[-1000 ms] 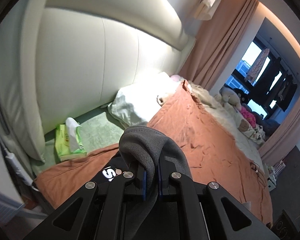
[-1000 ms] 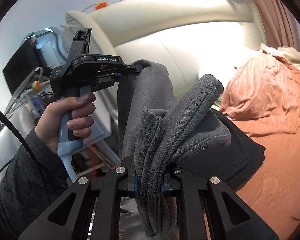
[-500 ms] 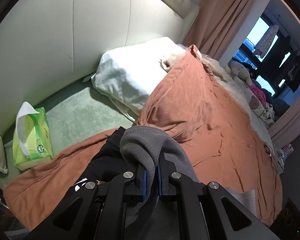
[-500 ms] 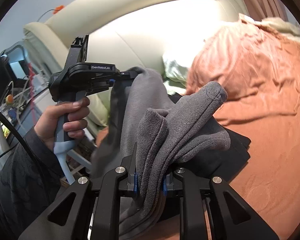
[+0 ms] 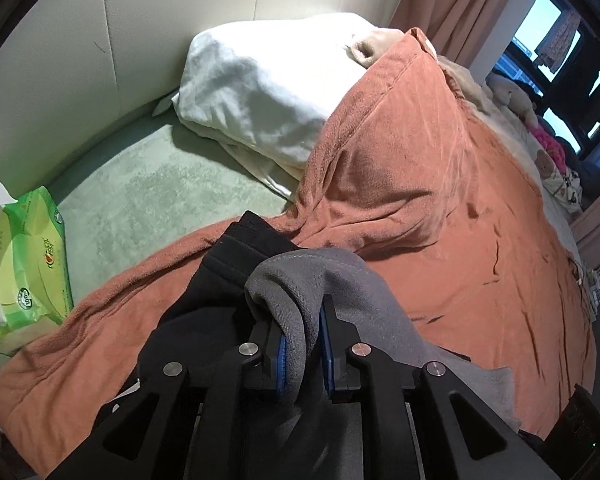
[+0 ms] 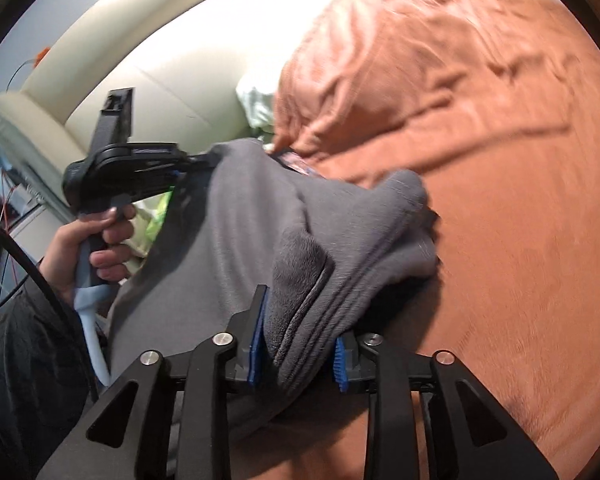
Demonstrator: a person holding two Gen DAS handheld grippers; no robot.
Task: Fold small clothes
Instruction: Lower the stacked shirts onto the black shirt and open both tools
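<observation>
A grey fleece garment [image 5: 312,280] is held between both grippers above the orange blanket [image 5: 440,208]. My left gripper [image 5: 303,352] is shut on one folded edge of it. My right gripper [image 6: 298,354] has its blue pads wider apart with a thick bunch of the grey garment [image 6: 260,240] between them. The left gripper [image 6: 196,160] shows in the right wrist view at the garment's far corner, held by a hand. A black garment [image 5: 220,280] lies on the blanket under the grey one.
A white pillow [image 5: 268,92] lies against the cream headboard [image 5: 60,40]. A green tissue pack [image 5: 24,264] sits on the green sheet [image 5: 152,192] at the left. Soft toys [image 5: 540,148] and a window are at the far right.
Both grippers have come down toward the blanket with the grey garment. The right gripper's pads have spread apart around the cloth. The left gripper stays shut.
</observation>
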